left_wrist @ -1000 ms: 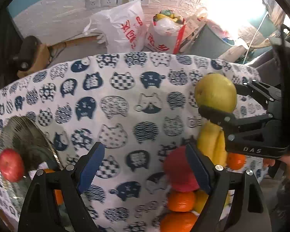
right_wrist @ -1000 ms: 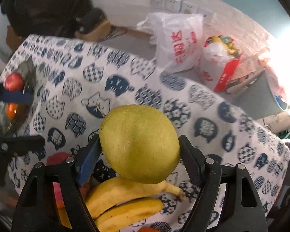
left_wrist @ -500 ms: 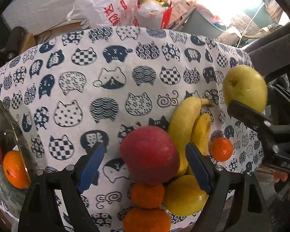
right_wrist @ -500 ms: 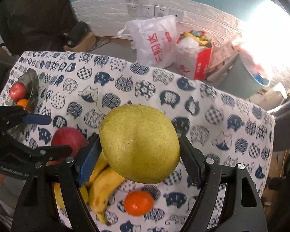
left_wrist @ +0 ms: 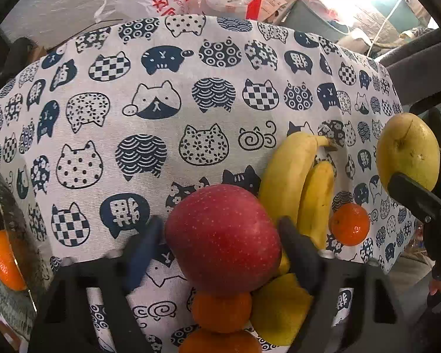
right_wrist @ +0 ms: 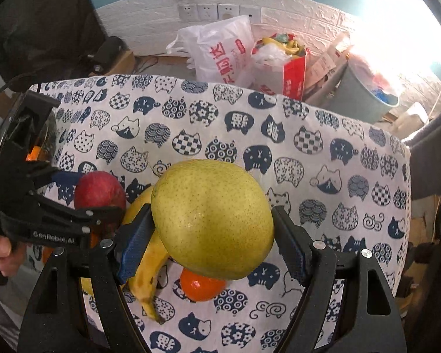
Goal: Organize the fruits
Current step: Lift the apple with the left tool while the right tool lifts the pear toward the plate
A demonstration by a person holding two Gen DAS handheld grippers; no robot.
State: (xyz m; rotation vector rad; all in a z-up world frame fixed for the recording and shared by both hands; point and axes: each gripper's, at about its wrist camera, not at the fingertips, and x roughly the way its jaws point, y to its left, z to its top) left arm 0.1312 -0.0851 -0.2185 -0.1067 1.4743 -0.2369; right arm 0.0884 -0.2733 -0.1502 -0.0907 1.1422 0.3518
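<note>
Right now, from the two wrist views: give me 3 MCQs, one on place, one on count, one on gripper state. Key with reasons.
1. Where does the lone orange lie relative to the bananas in the left wrist view?
A. to their right on the cloth
B. on top of them
C. far across the cloth to their left

2. How many bananas lie on the cloth?
A. one
B. two
C. four

3. What is in the right gripper?
A. nothing, it is open
B. a banana
C. the green pear

Key: 1 A, the orange sits just right of the bananas. 2 B, two yellow bananas lie side by side. 3 C, both fingers press the pear's sides; the left gripper likewise brackets the red apple.
</note>
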